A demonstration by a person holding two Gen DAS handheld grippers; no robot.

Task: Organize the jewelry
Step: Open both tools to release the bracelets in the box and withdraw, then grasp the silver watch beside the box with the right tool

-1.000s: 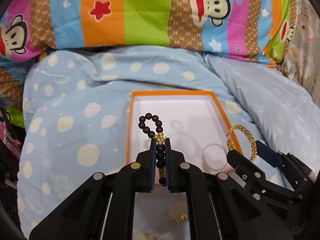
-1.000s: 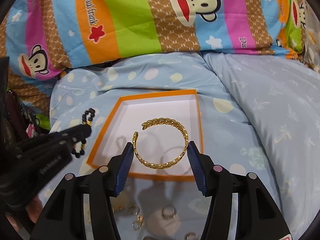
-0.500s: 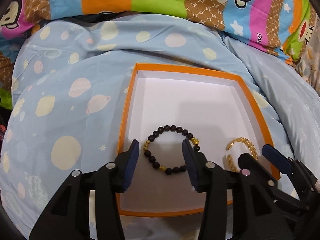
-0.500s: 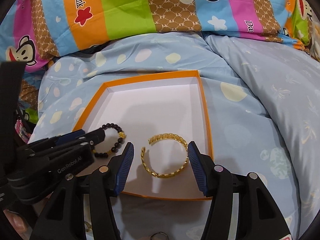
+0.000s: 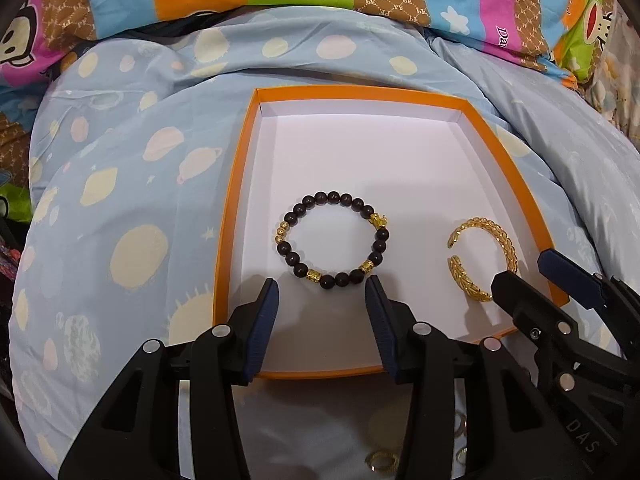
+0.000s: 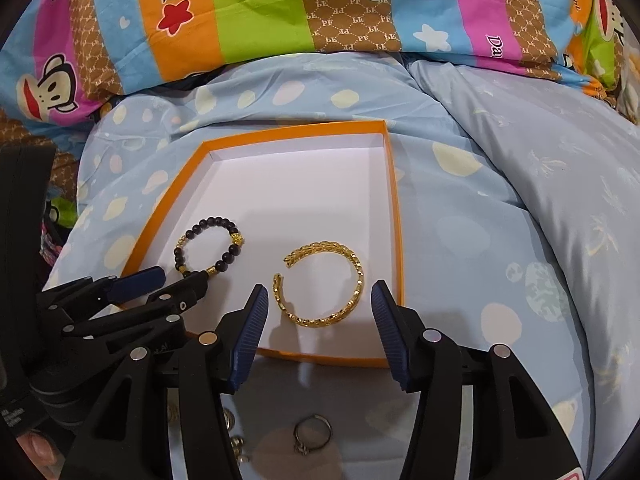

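An orange box (image 5: 236, 208) with a white floor lies on the blue bedding; it also shows in the right wrist view (image 6: 394, 216). A dark bead bracelet (image 5: 298, 212) with gold beads lies flat in it, just ahead of my open, empty left gripper (image 5: 322, 292). It also shows in the right wrist view (image 6: 188, 236). A gold open cuff bracelet (image 6: 356, 264) lies in the box between the fingers of my open, empty right gripper (image 6: 319, 298). The cuff (image 5: 500, 236) and right gripper (image 5: 528, 276) show at the right of the left wrist view.
Several loose rings (image 6: 313, 432) lie on the bedding in front of the box, under the grippers; some (image 5: 382, 462) show in the left wrist view. A striped monkey-print pillow (image 6: 280, 12) lies behind the box. The bedding (image 6: 520, 200) bulges to the right.
One second ago each gripper held its bracelet above the box. Both lowered and opened; the bracelets now lie on the box floor and both grippers have drawn back slightly.
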